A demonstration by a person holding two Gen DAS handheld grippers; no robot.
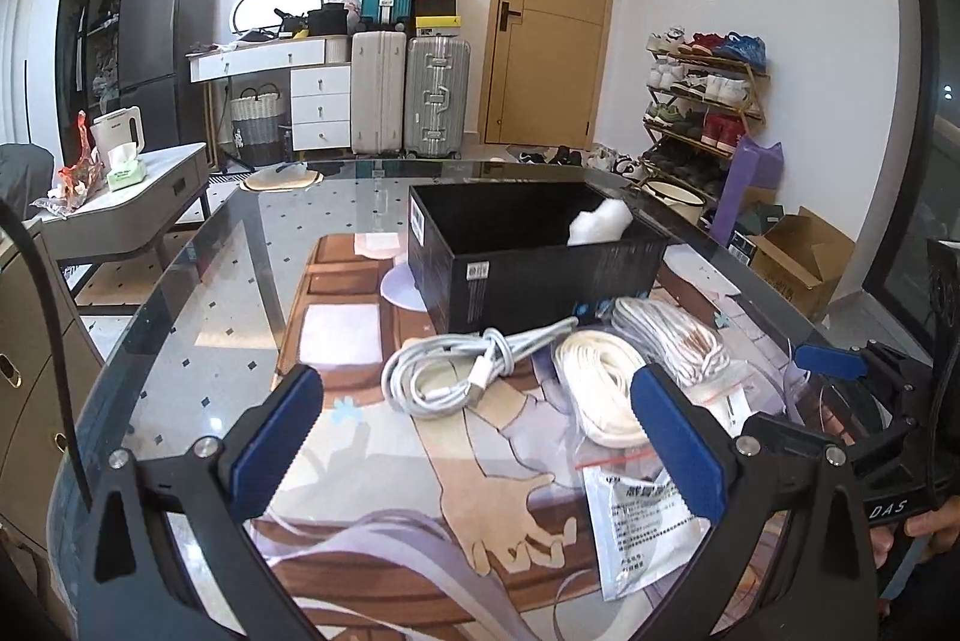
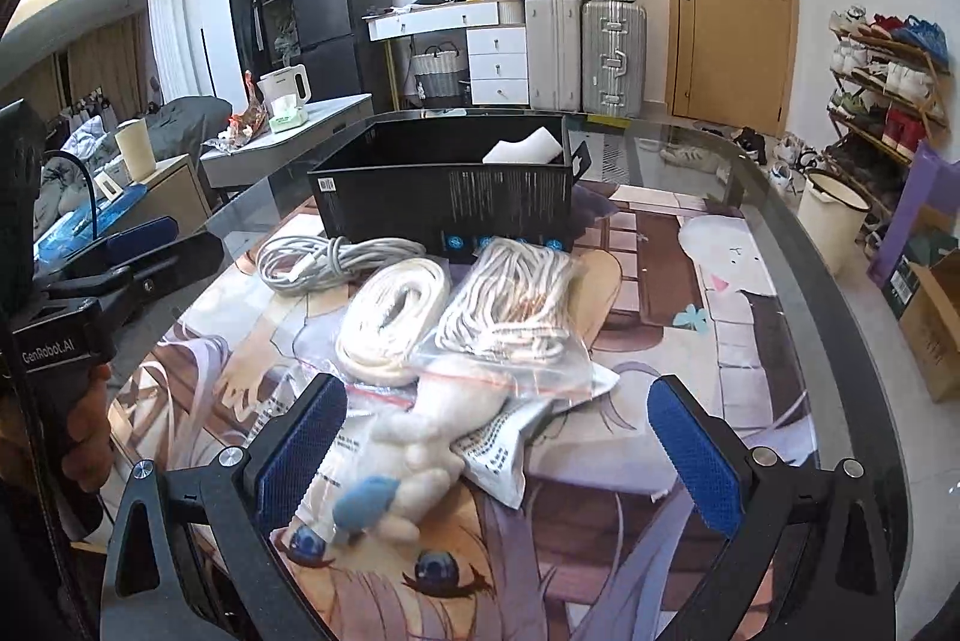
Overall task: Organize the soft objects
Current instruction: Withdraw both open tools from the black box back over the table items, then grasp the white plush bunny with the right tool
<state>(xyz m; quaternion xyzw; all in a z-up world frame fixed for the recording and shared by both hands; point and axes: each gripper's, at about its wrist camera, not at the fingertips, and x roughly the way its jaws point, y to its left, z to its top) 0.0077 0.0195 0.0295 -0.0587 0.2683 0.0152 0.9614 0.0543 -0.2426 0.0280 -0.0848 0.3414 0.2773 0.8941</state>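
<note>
Two grippers spread wide and empty, soft things heaped between me and the box.

Nearest my right gripper (image 2: 498, 455), a small white plush toy (image 2: 414, 455) with a blue patch lies between the spread blue pads, untouched — I judge it the next pick, since I'm lined up over it. My left gripper (image 1: 474, 437) is likewise released and hangs over bare printed mat (image 1: 360, 437), its right pad beside the flat white lace bundle (image 1: 600, 383). Just beyond sit a bagged white rope bundle (image 2: 516, 311), overlapping the plush, and a coiled white USB cable (image 1: 444, 371), all gathered at the near wall of the black box (image 1: 540, 281) so each reach is short. Inside the box, at its far right corner, something white and soft (image 1: 600, 221) already rests — I'd say sorting has barely begun.
</note>
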